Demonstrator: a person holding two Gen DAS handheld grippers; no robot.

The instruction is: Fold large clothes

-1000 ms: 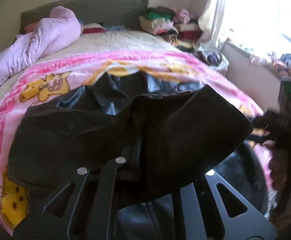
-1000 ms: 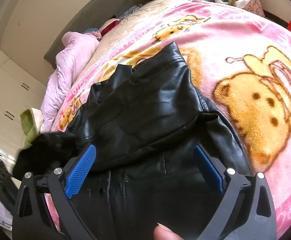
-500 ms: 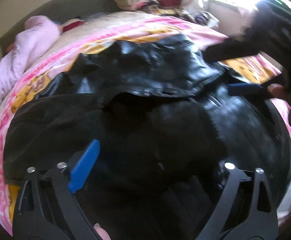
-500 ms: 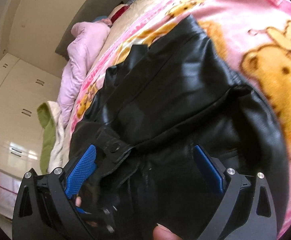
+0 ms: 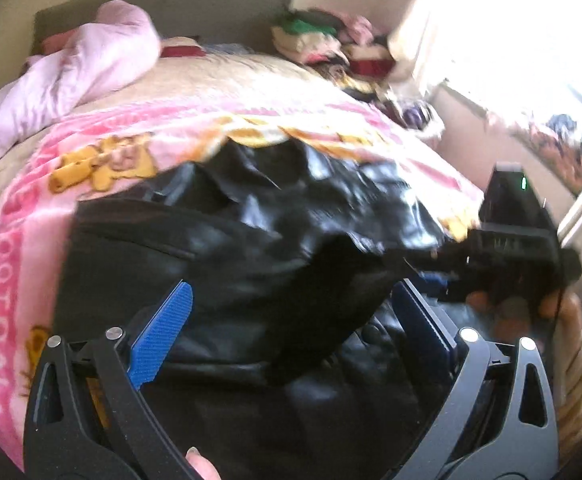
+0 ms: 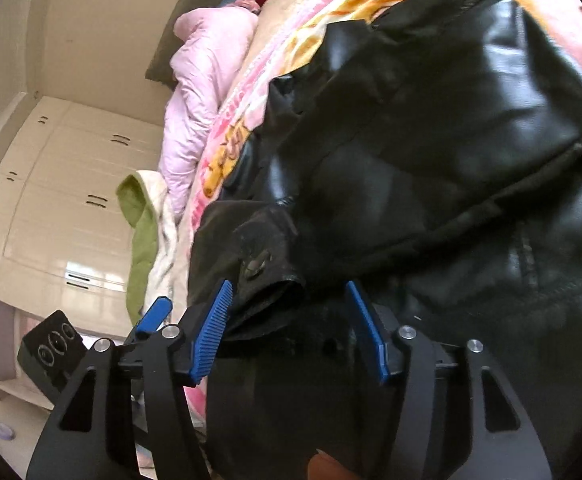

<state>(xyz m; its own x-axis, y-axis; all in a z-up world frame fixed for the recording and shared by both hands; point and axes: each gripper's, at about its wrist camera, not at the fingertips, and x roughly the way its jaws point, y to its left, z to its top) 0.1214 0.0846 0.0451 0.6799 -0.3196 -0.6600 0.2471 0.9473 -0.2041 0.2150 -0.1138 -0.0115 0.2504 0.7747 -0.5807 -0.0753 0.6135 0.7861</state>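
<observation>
Black leather jacket (image 5: 259,240), glossy and creased, spread in a rumpled heap across the pink cartoon blanket (image 5: 31,240) on the bed. Matte black lining turned outward in a fold over the shiny outer panel. Seams and stitching visible along the body. Strap tab with a dark snap button (image 6: 257,266) lying at the near edge, slightly curled.

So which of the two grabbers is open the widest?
The left gripper: its blue pads stand far apart over the black jacket. The right gripper has just been closing around the jacket's cuff.
</observation>
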